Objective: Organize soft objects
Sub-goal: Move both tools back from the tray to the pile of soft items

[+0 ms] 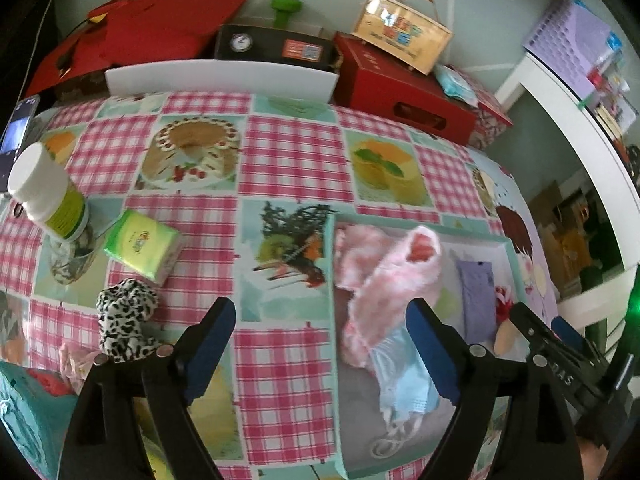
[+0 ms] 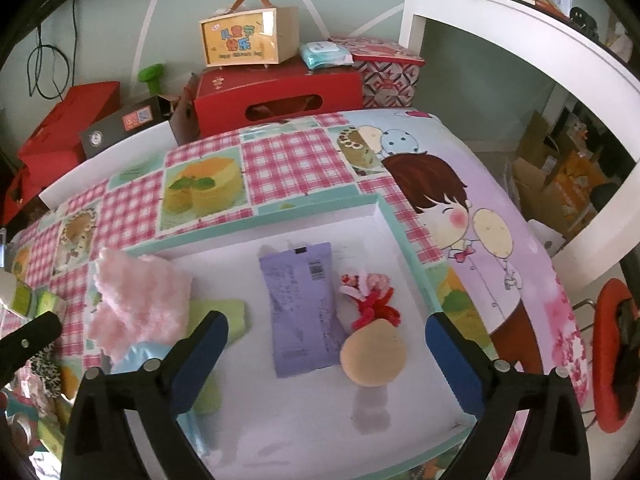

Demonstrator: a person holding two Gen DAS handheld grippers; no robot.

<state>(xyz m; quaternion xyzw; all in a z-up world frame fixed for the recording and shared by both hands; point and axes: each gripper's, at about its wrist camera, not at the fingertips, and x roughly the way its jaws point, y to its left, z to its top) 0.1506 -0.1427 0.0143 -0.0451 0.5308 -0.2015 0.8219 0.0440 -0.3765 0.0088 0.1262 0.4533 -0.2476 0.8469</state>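
- Sorting soft things into the teal-rimmed box point(image 2: 384, 216): the pink fluffy cloth point(image 1: 384, 280) lies there, draped just ahead of my left gripper point(image 1: 320, 344), which hangs spread wide and empty.
- My right gripper point(image 2: 326, 340) is likewise released, hovering over the purple packet point(image 2: 300, 312) in the box.
- I judge the leopard-print scrunchie point(image 1: 126, 320), left of the left gripper on the tablecloth point(image 1: 280, 160), goes in next.

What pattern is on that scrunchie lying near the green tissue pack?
The scrunchie has a black-and-white leopard print, clearest in the left wrist view.
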